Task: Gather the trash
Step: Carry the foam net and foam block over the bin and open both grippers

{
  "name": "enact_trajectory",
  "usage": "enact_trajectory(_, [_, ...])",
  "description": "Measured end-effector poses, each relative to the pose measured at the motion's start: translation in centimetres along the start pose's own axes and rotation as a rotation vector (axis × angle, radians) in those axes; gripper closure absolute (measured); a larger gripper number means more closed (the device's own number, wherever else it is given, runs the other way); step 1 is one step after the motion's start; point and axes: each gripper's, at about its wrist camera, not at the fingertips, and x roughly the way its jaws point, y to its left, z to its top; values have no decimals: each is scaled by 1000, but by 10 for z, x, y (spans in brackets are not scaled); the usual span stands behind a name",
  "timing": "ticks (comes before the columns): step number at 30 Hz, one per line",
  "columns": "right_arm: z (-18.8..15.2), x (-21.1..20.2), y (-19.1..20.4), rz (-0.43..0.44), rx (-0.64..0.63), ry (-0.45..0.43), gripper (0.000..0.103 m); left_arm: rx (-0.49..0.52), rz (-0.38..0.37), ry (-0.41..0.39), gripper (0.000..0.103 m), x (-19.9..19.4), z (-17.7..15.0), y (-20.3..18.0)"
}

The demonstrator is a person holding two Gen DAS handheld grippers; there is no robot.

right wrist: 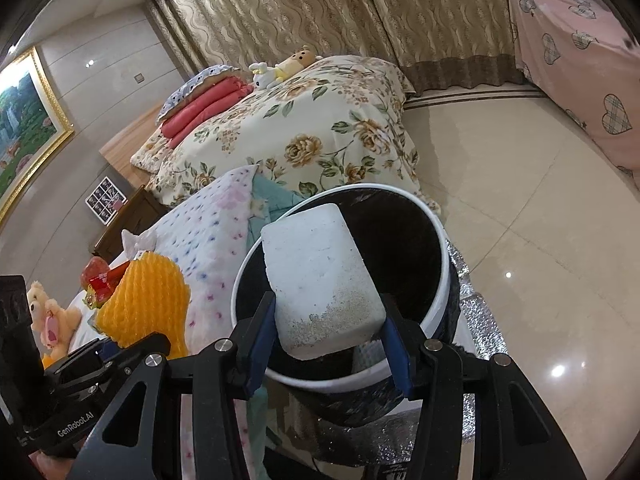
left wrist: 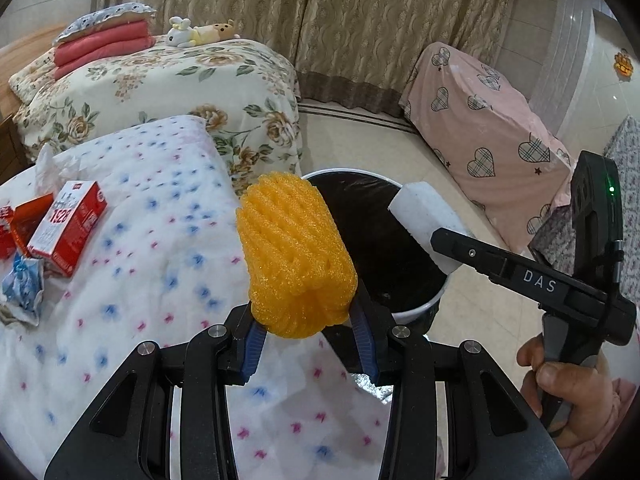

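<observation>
The left gripper (left wrist: 306,322) is clamped on an orange foam net (left wrist: 294,256), its blue pads pressed against the net's lower end. The net stands upright above the edge of a dotted quilt (left wrist: 132,240), just beside the bin (left wrist: 416,308).

The right gripper (right wrist: 326,330) holds a white foam block (right wrist: 320,276) between its pads, gripped at the block's near, speckled end. The block sits tilted above the bin's opening, with its far end reaching over the black liner (right wrist: 404,248). In the left wrist view the same block projects from the right gripper's tip over the bin's right rim, and a hand (left wrist: 568,392) grips the tool's handle.

The bin is white-rimmed and stands on the tiled floor (right wrist: 520,208) against the quilt's edge.

Other items on the quilt, well apart from the bin: red cartons (left wrist: 66,226), a crumpled blue-and-white wrapper (left wrist: 22,284) and a white tissue (left wrist: 50,164). Beyond lie a floral bed (left wrist: 180,92) with folded red bedding (left wrist: 102,44) and soft toys (left wrist: 200,32), and a pink heart-print cover (left wrist: 480,120) to the right. Curtains (left wrist: 320,12) hang behind.
</observation>
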Motion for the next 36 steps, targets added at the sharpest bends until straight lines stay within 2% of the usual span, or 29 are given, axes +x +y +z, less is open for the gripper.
enact_trajectory(22, [19, 17, -21, -31, 15, 17, 50, 27, -27, 27, 62, 36, 22, -18])
enact_trajectory(26, [20, 18, -21, -31, 13, 22, 49, 32, -30, 29, 53, 38, 23, -19])
enact_trajectory(30, [21, 20, -24, -31, 29, 31, 41, 22, -23, 21, 29, 35, 22, -18])
enact_trajectory(32, [20, 18, -26, -28, 41, 25, 29, 13, -22, 17, 27, 33, 21, -15])
enact_trajectory(36, [17, 16, -25, -20, 52, 23, 28, -14, -13, 20, 26, 27, 16, -5])
